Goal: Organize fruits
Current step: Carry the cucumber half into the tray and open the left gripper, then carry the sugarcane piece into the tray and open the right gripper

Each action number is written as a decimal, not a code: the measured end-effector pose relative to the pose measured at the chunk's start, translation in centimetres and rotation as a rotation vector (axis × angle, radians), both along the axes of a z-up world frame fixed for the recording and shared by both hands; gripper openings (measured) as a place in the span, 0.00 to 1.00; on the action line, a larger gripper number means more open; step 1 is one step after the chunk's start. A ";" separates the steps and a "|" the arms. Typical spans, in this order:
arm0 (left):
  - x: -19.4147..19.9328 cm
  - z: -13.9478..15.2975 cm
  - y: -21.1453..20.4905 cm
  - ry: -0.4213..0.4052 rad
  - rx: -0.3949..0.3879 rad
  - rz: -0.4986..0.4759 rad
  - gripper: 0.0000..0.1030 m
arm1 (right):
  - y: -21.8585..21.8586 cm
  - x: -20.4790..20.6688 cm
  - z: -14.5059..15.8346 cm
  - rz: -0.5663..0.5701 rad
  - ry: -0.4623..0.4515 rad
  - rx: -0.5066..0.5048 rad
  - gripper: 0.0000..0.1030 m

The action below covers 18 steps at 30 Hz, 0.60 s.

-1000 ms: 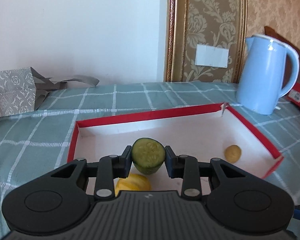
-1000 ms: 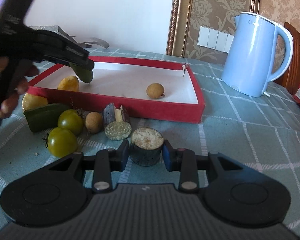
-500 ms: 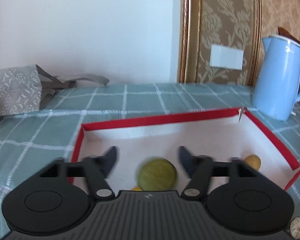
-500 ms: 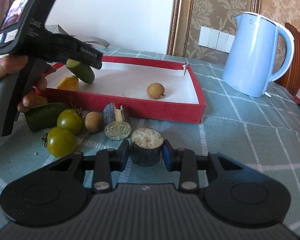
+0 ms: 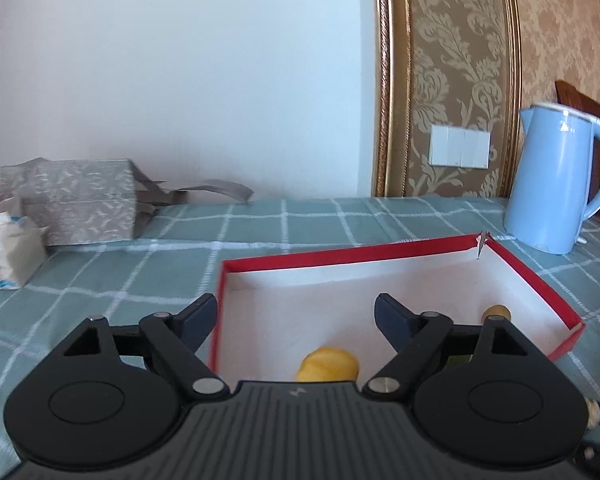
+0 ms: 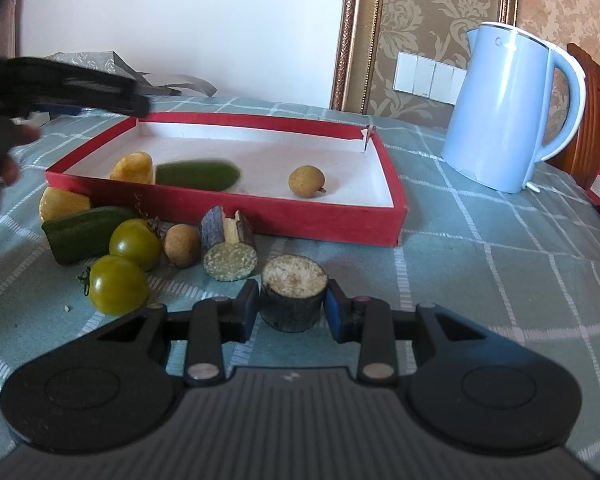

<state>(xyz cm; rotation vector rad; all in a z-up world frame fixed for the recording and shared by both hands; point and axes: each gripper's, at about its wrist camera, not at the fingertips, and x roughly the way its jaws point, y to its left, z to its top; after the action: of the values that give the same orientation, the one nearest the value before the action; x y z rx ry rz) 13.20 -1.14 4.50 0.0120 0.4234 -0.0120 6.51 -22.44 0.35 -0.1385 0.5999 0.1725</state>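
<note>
The right gripper point(image 6: 292, 307) pinches a short dark-skinned stalk piece point(image 6: 293, 297) between its two fingers, the pale cut end facing up, low over the checked tablecloth point(image 6: 480, 264). Just beyond it lies a second stalk piece point(image 6: 228, 246) with a split top, then a small brown fruit point(image 6: 181, 245), two green tomatoes point(image 6: 135, 244) point(image 6: 118, 285), a cucumber piece point(image 6: 86, 232) and a yellow chunk point(image 6: 64, 204), all crowded together outside the near wall of the red tray point(image 6: 324, 220). Inside the tray lie another cucumber piece point(image 6: 198, 175), blurred, touching a yellow piece point(image 6: 133, 168), with a round brown fruit point(image 6: 306, 181) well apart to the right. The left gripper point(image 5: 294, 316) hangs above the tray's left end with its fingers spread wide and nothing between them; the yellow piece shows just beneath it. A blue kettle point(image 6: 508, 116) stands beyond the tray's far right corner.
</note>
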 end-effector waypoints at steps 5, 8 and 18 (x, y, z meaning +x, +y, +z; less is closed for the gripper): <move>-3.9 -0.2 1.8 -0.013 -0.028 -0.002 0.83 | -0.2 0.0 0.0 -0.012 -0.003 0.004 0.32; -6.1 -0.7 2.4 -0.005 -0.062 -0.024 0.83 | -0.3 0.0 0.0 -0.018 -0.010 0.004 0.32; -10.9 -2.6 0.6 0.056 -0.048 -0.144 0.83 | -1.6 -0.6 1.9 -0.071 -0.087 0.071 0.32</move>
<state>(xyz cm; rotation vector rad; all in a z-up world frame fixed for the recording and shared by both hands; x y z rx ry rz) 2.32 -0.55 1.90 -0.0055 0.4779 -0.1649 5.95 -24.02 2.25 -0.0555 0.5102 0.1180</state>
